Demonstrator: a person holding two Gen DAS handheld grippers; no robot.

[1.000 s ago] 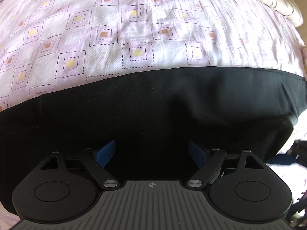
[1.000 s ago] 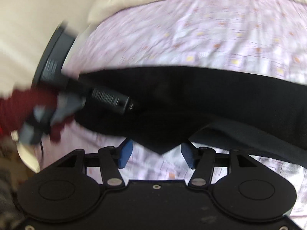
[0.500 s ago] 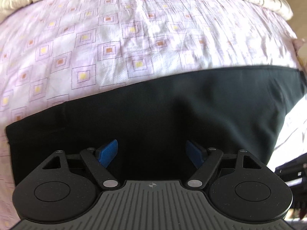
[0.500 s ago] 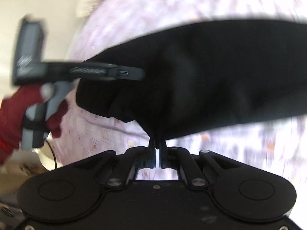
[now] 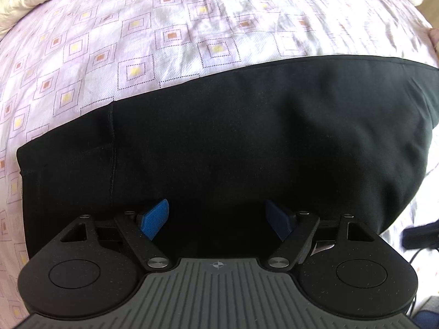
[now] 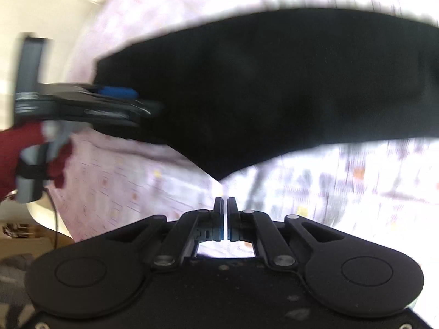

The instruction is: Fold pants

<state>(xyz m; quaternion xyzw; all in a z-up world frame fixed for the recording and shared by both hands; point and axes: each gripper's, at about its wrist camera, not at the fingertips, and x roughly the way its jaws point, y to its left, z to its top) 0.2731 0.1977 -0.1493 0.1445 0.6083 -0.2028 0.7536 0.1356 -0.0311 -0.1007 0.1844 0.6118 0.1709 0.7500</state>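
Left wrist view: my left gripper (image 5: 216,219) hovers with blue pads spread wide over the black fabric pants (image 5: 247,137), which lie across the pink bedsheet printed with dotted squares (image 5: 164,35). Right wrist view, blurred: my right gripper (image 6: 225,205) is pinched together on a pointed corner of the pants (image 6: 260,87), above the bedsheet (image 6: 356,181).

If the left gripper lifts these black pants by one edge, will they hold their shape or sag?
Probably sag: the black pants drape in soft creases over the bedsheet, like thin limp fabric. In the right wrist view they taper to a drooping point toward the right gripper. Likely light, though they may drag on the sheet.
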